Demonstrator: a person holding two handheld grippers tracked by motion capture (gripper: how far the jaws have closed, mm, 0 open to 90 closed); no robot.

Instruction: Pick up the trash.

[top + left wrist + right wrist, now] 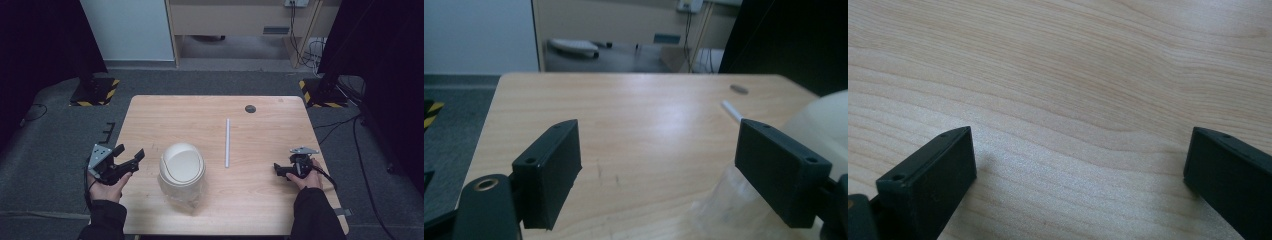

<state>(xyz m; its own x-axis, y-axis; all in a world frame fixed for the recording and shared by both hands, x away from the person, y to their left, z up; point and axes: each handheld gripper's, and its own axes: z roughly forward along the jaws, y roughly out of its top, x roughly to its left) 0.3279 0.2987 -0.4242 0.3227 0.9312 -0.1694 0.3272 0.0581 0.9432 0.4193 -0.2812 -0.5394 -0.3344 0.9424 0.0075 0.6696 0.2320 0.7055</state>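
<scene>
Left gripper (pixel 131 161) resting at table (pixel 280 200) edge, jaws spread, empty; cup (pixel 182 170) with white lid sitting just beyond right jaw. Right gripper (pixel 280 169) jaws spread over bare wood. Straw (pixel 227 142) lying between grippers. Judging start step; next probably needing steadying cup, pinching straw.

Lidded cup (pixel 182 169) on table (pixel 165 115), near front edge. Straw (pixel 227 142) right of cup, apart. Left gripper (pixel 131 158) left of cup; right gripper (pixel 278 169) far right of it.
</scene>
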